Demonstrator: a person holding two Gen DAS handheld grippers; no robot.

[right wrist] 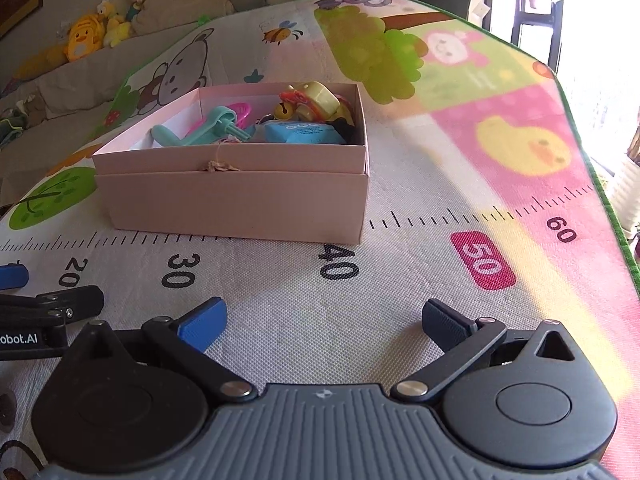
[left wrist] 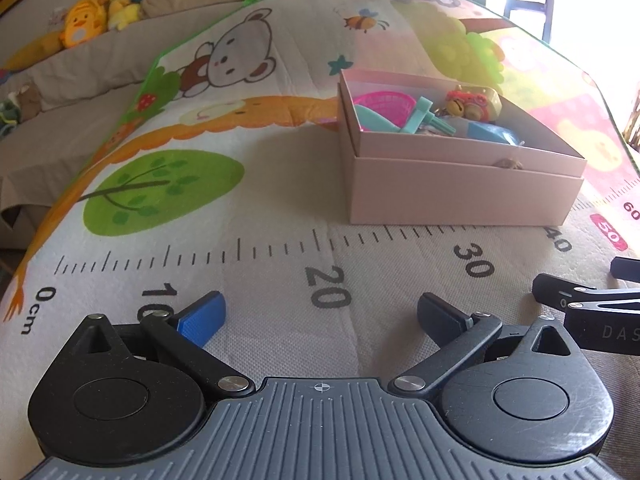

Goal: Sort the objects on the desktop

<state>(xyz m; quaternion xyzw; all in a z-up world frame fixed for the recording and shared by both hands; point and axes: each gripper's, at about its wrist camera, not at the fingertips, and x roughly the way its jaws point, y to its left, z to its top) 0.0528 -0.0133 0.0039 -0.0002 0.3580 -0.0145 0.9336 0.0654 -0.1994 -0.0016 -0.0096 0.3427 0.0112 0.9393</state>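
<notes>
On the cartoon play mat (left wrist: 256, 208), beyond the printed ruler: pink box (right wrist: 240, 204) (toys inside, blue packet (right wrist: 304, 134) nearest). Near side: left gripper (left wrist: 320, 316) and right gripper (right wrist: 322, 320), both spread wide, holding nothing.

Toys (right wrist: 256, 128) inside a box (right wrist: 240, 204) on a mat (right wrist: 400, 280), plush animals (left wrist: 100, 16) lined up far behind.
</notes>
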